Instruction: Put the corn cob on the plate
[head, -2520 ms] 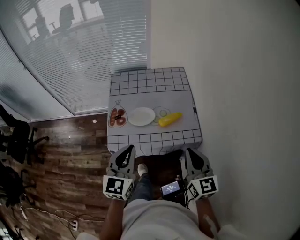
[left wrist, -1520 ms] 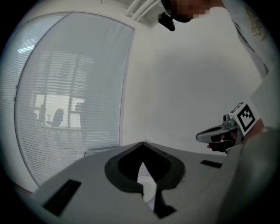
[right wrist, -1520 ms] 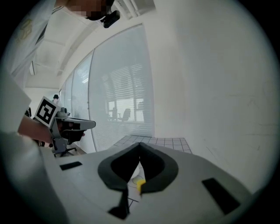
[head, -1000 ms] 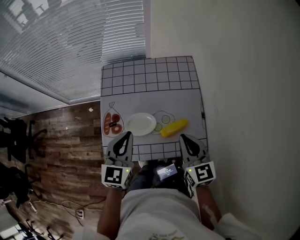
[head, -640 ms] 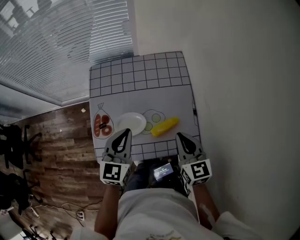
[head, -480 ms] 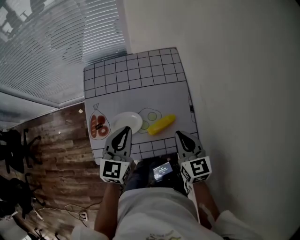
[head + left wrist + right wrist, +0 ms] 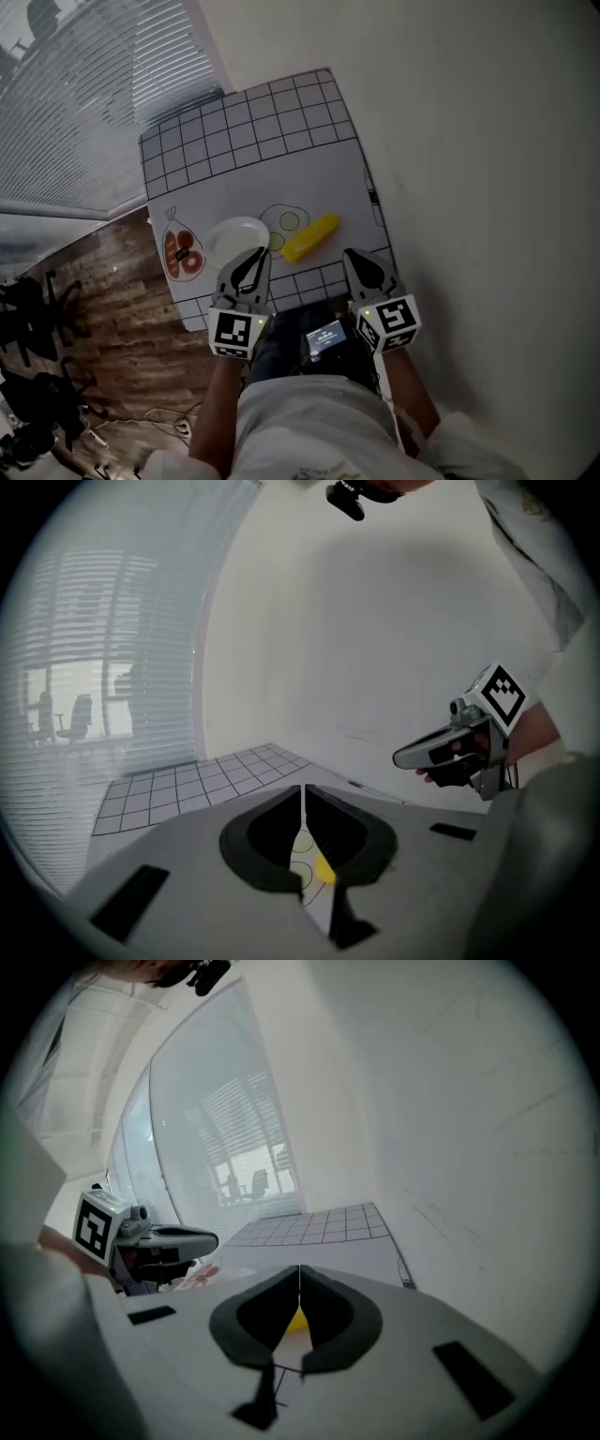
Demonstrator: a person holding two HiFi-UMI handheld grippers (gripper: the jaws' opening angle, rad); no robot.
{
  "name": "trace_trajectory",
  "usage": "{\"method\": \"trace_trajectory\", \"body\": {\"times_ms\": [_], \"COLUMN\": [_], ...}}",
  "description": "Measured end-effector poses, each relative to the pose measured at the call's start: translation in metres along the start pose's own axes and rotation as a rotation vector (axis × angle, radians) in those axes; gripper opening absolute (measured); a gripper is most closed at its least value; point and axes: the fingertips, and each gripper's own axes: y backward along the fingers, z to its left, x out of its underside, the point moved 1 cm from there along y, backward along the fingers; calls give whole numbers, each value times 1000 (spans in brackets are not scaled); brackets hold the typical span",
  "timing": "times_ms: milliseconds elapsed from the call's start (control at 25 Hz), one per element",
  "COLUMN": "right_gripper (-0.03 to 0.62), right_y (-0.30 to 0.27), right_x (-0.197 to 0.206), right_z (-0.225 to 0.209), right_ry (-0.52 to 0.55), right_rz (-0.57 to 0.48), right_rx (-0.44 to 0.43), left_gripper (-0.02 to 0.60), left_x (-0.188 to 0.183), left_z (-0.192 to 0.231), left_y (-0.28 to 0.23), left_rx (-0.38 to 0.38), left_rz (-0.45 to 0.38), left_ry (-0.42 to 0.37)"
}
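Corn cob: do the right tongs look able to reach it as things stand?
Probably yes. The corn cob lies bare just ahead of the right tongs, with nothing between them. The tongs are shut and must open first.

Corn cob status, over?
Left hand-held gripper shut, empty; right hand-held gripper shut, empty. Corn cob on table, right of white plate, untouched. Nothing blocking.

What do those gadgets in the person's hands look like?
They are a matching pair. The left gripper and the right gripper are pale grey, wedge-shaped tools that narrow to two black-lined jaws. At the back of each sits a white cube printed with black square markers. The person wears a light-coloured top.
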Motion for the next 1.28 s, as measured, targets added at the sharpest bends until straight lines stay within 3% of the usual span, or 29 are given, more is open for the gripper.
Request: {"method": "trace_trajectory", "body": {"times_ms": [200, 360, 520, 840, 1080, 1280], "right_gripper": [9, 36, 110, 148, 181, 209], "right_y": [-14, -26, -41, -59, -69, -77], "right_x": [19, 33, 51, 68, 75, 79], "right_z": [-11, -13, -10, -9, -12, -18], "right_ry": [-42, -140, -102, -148, -196, -211], "right_rz": [67, 118, 199, 258, 286, 310], "right_rx": [37, 0, -19, -34, -32, -9], "left_gripper": [27, 74, 101, 129, 185, 206], "left_x": [19, 33, 46, 71, 80, 79], "left_z": [-12, -21, -26, -32, -45, -55], "left_y": [-18, -32, -41, -53, -62, -75], "left_rx": [53, 93, 115, 155, 212, 249], "left_rz": [55, 95, 129, 173, 200, 202], "left_ry": [-30, -70, -98, -115, -153, -242]}}
